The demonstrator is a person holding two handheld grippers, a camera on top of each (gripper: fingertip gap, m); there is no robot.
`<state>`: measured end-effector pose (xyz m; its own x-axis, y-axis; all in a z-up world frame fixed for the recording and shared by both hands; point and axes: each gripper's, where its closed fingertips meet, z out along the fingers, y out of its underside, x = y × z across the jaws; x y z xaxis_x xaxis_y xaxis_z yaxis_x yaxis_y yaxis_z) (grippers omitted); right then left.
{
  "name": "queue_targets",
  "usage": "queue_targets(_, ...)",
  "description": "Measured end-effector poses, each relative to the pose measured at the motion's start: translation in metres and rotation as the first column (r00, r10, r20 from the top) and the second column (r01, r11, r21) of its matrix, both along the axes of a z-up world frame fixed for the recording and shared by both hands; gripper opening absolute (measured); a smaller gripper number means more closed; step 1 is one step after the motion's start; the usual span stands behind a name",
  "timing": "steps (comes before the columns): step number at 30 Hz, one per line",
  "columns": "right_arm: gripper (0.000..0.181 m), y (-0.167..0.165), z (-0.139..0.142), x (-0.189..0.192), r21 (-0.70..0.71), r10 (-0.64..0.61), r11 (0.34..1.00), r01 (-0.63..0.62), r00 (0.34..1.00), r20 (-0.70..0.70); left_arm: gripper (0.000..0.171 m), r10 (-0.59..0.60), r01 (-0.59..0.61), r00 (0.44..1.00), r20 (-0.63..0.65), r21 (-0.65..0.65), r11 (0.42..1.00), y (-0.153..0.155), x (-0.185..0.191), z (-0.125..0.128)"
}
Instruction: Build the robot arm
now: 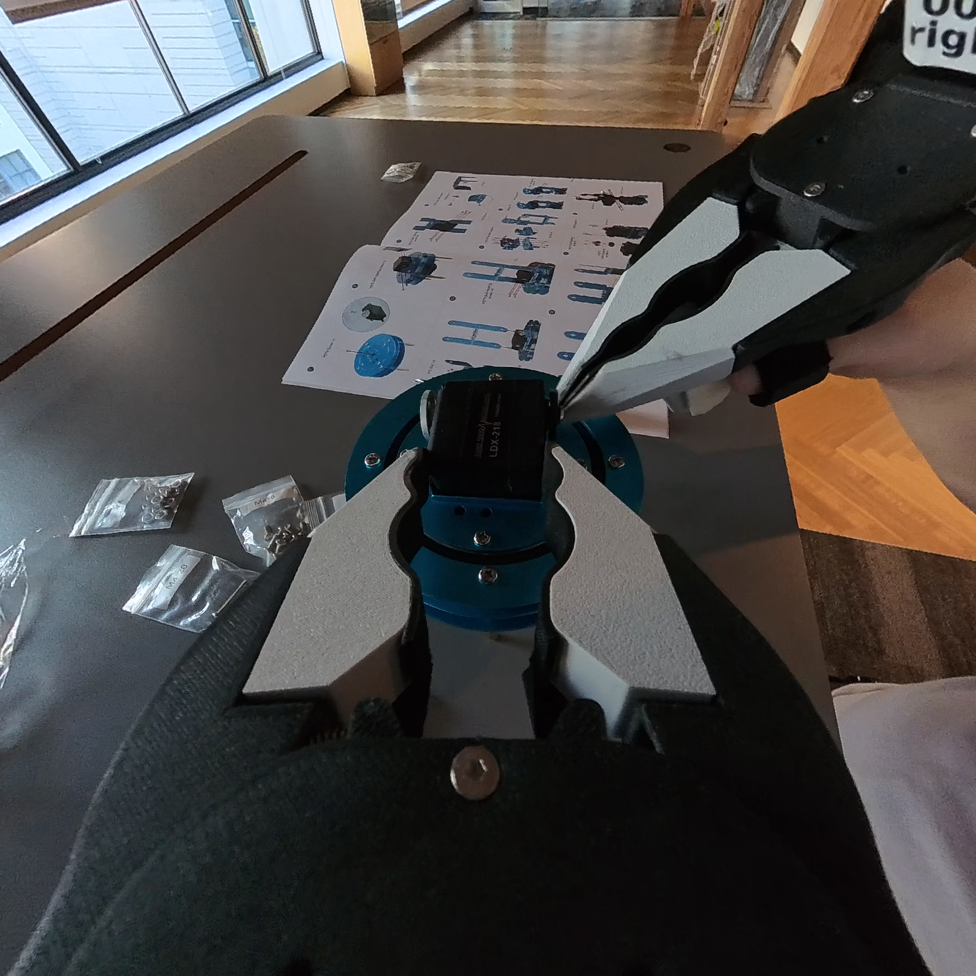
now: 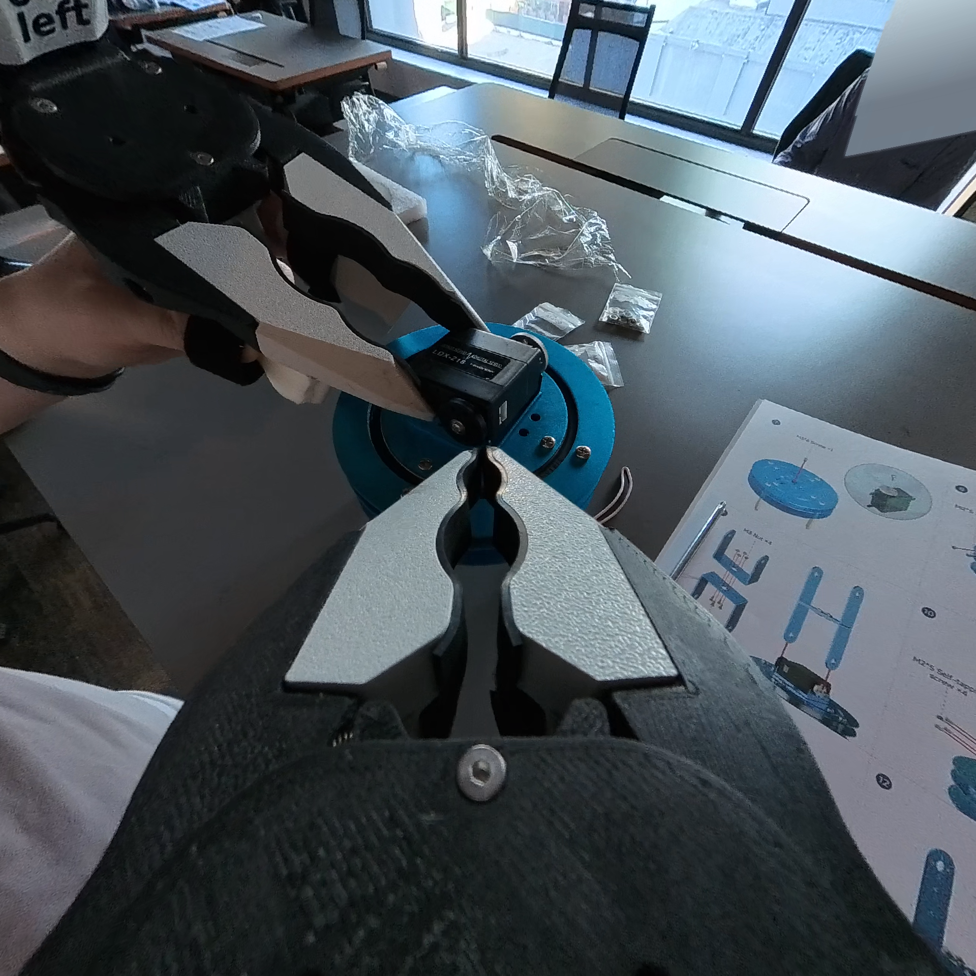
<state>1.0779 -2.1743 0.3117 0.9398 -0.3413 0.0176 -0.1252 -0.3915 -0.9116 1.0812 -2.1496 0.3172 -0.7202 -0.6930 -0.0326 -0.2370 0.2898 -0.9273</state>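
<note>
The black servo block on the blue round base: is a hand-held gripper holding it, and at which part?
The left hand-held gripper clamps the black servo block by its two long sides. The right hand-held gripper is shut and holds nothing, its tips beside the servo's end.

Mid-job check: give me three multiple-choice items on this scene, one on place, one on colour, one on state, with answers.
1. The black servo sits on: A the round base; B the paper; C a plastic bag.
2. The base is: A red; B blue; C green.
3. The right tongs are: A wide open; B shut; C out of view.

Answers:
1 A: it stands on the base, clamped by the left tongs.
2 B: its rim shows blue.
3 B: the tips meet just short of the servo.
</note>
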Motion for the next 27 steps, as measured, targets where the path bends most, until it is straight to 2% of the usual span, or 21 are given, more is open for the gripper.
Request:
queue_targets(12, 0.000, -0.001, -0.004, 0.002, 0.015, -0.001, 1.000, 0.001, 1.000, 0.017, 0.046, -0.034, 0.034, 0.999, -0.022, -0.023, 0.999, -0.002, -0.003, 0.000)
queue_targets(17, 0.000, -0.003, -0.005, 0.003, 0.028, -0.003, 1.000, 0.002, 1.000, 0.015, 0.043, -0.031, 0.030, 0.999, -0.019, -0.032, 0.999, 0.000, -0.001, 0.000)
queue_targets(21, 0.000, -0.007, -0.003, 0.004, 0.035, -0.010, 0.999, 0.008, 0.998, 0.057, 0.043, -0.030, 0.030, 0.999, -0.022, -0.025, 0.999, 0.000, -0.001, -0.002)
queue_targets(24, 0.000, -0.008, 0.001, -0.004, 0.060, 0.059, 0.996, -0.064, 0.994, 0.090, 0.044, -0.033, 0.032, 0.999, -0.029, -0.019, 0.999, 0.000, -0.001, -0.003)
queue_targets(27, 0.009, -0.008, 0.005, -0.008, 0.081, 0.142, 0.985, -0.153, 0.982, 0.127, 0.044, -0.032, 0.032, 0.999, -0.021, -0.017, 0.999, 0.001, -0.002, 0.000)
